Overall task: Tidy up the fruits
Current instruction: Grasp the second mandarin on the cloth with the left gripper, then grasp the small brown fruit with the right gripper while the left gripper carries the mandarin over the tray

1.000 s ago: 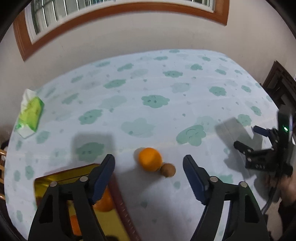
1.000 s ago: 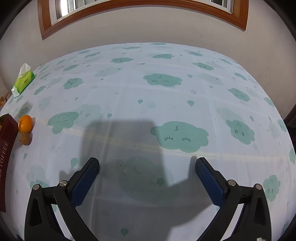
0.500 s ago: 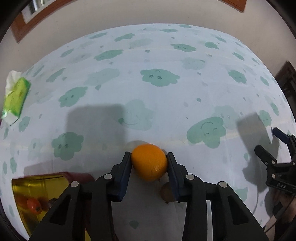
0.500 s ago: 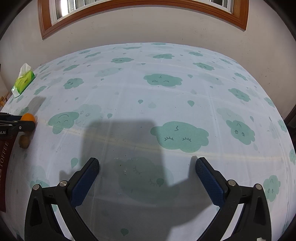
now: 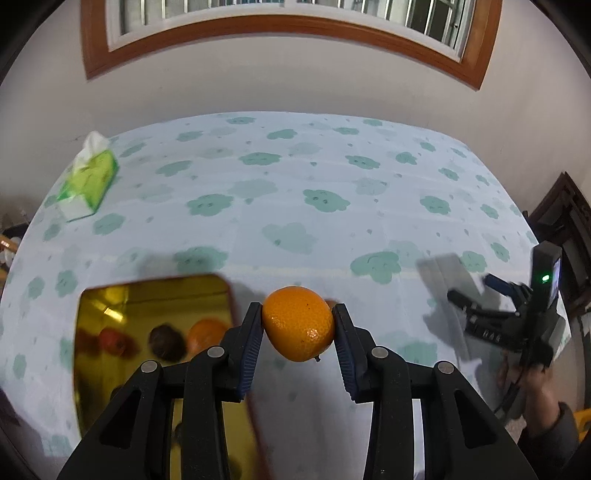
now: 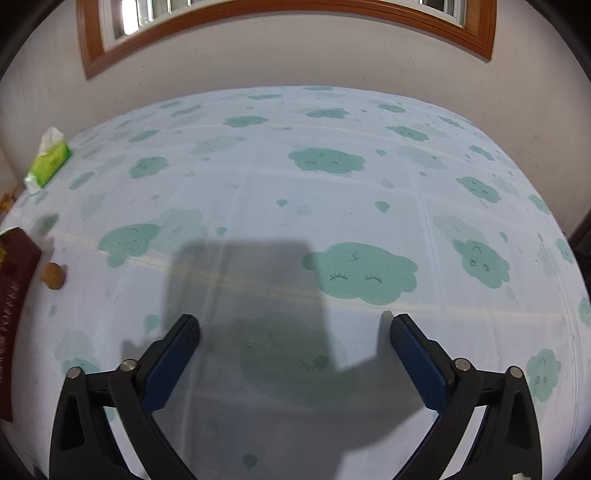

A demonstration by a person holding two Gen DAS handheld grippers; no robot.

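Soft, fairly dim indoor light, with a window [image 5: 295, 14] bright at the far wall. A broad, hard-edged shadow [image 6: 251, 314] falls on the near desk [image 6: 332, 192]. Fisheye bending curves every edge into dark corners. The gold box [image 5: 110, 314] smears with motion blur at left.

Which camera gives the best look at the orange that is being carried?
The left wrist view: the orange sits large and sharp in the middle, pinched by the left claw. The right wrist view doesn't show it, only the small brown fruit on the tablecloth.
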